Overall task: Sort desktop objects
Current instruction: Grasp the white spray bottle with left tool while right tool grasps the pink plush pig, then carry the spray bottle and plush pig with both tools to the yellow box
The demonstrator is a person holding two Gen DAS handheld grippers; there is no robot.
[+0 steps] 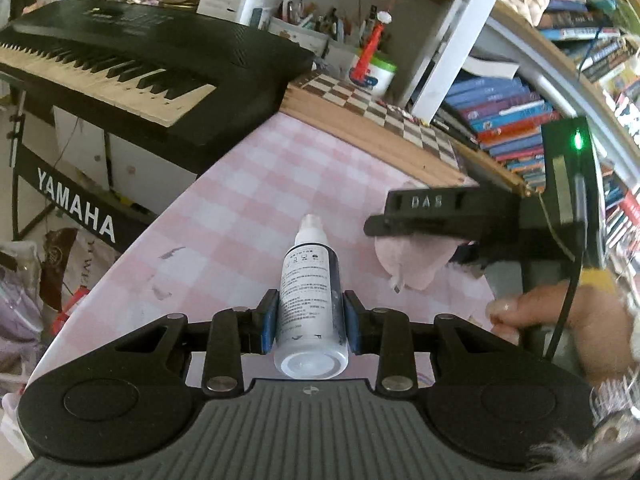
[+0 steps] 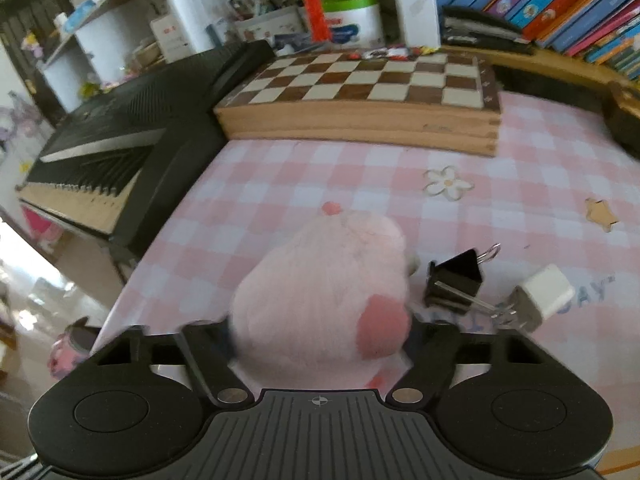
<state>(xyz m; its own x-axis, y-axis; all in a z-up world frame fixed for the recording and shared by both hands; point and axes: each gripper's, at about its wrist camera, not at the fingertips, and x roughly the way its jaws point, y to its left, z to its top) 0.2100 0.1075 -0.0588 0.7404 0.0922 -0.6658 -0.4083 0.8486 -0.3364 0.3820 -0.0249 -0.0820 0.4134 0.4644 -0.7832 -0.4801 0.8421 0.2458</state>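
Left wrist view: the left gripper (image 1: 309,322) clamps a small white bottle (image 1: 310,300) between its blue pads (image 1: 269,326), low in the centre of the frame. The bottle's long axis runs straight up the picture, base toward the camera, capped tip pointing away over the pink-and-white checked tablecloth (image 1: 248,184). At right, the right gripper (image 1: 424,216) reaches in from the side above a pink plush toy (image 1: 412,262), with a hand (image 1: 560,320) on its handle — a sight only this camera offers. A black keyboard (image 1: 140,60) fills the upper left; a chessboard (image 1: 380,112) and shelved books (image 1: 508,128) sit behind.

Right wrist view: the plush toy (image 2: 324,304) bulks at lower centre between the right gripper's (image 2: 320,340) fingers, their tips hidden by its fur; the jaws stand fairly wide and whether they press the toy cannot be told. Its long axis runs up the frame. Only here appear a black binder clip (image 2: 456,280) and a white charger plug (image 2: 540,296) just right of the toy, plus flower (image 2: 446,182) and star (image 2: 602,212) decorations on the cloth — the bottle is out of view. The chessboard (image 2: 360,92) lies across the top, the keyboard (image 2: 120,152) at left.
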